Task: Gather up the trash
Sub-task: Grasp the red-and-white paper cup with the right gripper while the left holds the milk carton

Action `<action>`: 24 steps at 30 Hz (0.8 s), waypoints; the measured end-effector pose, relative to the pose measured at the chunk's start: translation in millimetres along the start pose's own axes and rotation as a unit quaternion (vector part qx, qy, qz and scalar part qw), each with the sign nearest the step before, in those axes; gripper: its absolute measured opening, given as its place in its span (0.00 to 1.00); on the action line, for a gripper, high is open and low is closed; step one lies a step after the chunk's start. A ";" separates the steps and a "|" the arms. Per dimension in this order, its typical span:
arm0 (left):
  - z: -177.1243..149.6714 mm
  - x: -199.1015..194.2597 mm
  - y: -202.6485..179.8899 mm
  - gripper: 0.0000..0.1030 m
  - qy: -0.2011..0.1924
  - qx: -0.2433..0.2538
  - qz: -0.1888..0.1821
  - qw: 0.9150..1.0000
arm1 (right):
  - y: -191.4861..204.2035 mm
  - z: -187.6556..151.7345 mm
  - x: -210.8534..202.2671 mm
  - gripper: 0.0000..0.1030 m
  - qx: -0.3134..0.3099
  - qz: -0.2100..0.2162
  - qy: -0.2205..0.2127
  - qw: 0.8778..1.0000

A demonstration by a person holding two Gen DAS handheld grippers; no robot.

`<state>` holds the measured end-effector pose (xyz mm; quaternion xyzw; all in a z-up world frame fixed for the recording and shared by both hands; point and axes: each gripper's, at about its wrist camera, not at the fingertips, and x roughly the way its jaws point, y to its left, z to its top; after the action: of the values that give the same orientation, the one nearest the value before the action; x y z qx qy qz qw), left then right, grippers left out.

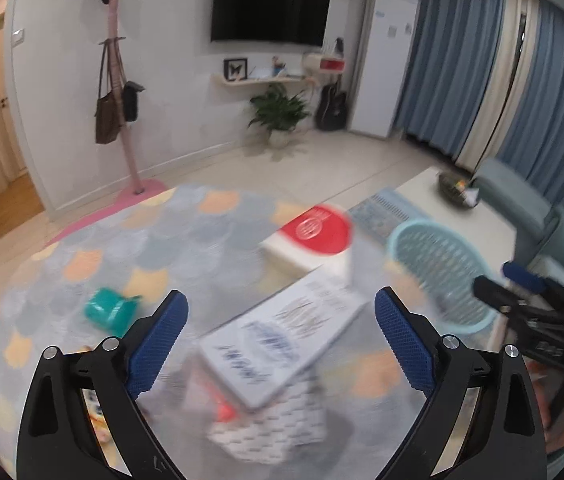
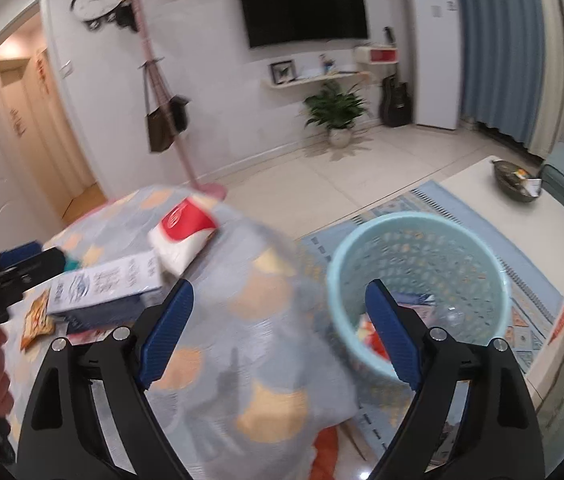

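From the left wrist view, we see our left gripper [image 1: 280, 316] with its blue pads spread wide and nothing between them. Taking the pale blue basket [image 1: 438, 276] as our landmark: a flat white carton with blue print [image 1: 286, 340] lies just left of it on a scale-patterned cloth [image 1: 130, 240], resting partly on a patterned wrapper [image 1: 274, 428]. Farther left sits a small teal container [image 1: 108, 314]; behind the carton, a white packet with a red label [image 1: 314, 240]. We judge the carton light and fairly stiff, best pinched across a thin edge; the soft packet should squash under the pads, so a hold across its middle suits it. The frame is blurred, so fine detail escapes us.

From the right wrist view, our right gripper [image 2: 278, 334] is also spread wide and empty, hovering with one pad over the basket [image 2: 418, 292], which stands on the floor against the draped cloth [image 2: 250, 344]. Inside the basket we make out some red and white litter. Left of the basket, the carton [image 2: 106, 284] and red-labelled packet [image 2: 186, 232] lie touching, and a flat orange snack wrapper [image 2: 36, 318] lies beyond, thin and slippery by our guess. The left gripper [image 2: 14, 264] shows at the far left.
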<state>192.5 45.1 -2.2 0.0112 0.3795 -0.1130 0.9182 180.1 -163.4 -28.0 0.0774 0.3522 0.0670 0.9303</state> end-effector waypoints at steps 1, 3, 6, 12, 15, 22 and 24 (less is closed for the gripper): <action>-0.3 5.5 2.8 0.89 0.011 0.008 -0.001 1.000 | 3.6 -1.4 1.8 0.81 -0.003 0.002 0.003 1.000; -1.2 18.8 9.0 0.89 0.040 0.016 -0.022 0.999 | 8.1 -2.5 4.6 0.81 -0.010 0.002 0.007 1.000; -6.0 32.3 12.8 0.89 0.069 0.016 -0.058 0.996 | 11.9 -3.3 6.5 0.81 -0.015 0.007 0.012 1.000; -19.3 31.7 -13.4 0.89 0.095 0.089 -0.069 0.989 | 8.5 -4.6 13.6 0.81 -0.016 0.005 0.022 1.000; -25.2 31.6 -22.5 0.89 0.091 0.115 -0.047 0.988 | 7.9 -5.3 18.7 0.81 -0.009 0.010 0.027 1.000; -32.4 35.5 -33.7 0.70 0.084 0.135 0.020 0.987 | 4.2 0.6 20.1 0.81 -0.005 0.021 0.029 0.999; -38.1 39.6 -34.5 0.57 0.089 0.146 0.036 0.985 | 7.5 6.3 19.4 0.81 -0.009 0.025 0.025 0.999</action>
<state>185.8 7.6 -54.7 0.1690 0.4386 -0.1332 0.8725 198.1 -153.2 -34.4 0.0760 0.3726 0.0955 0.9199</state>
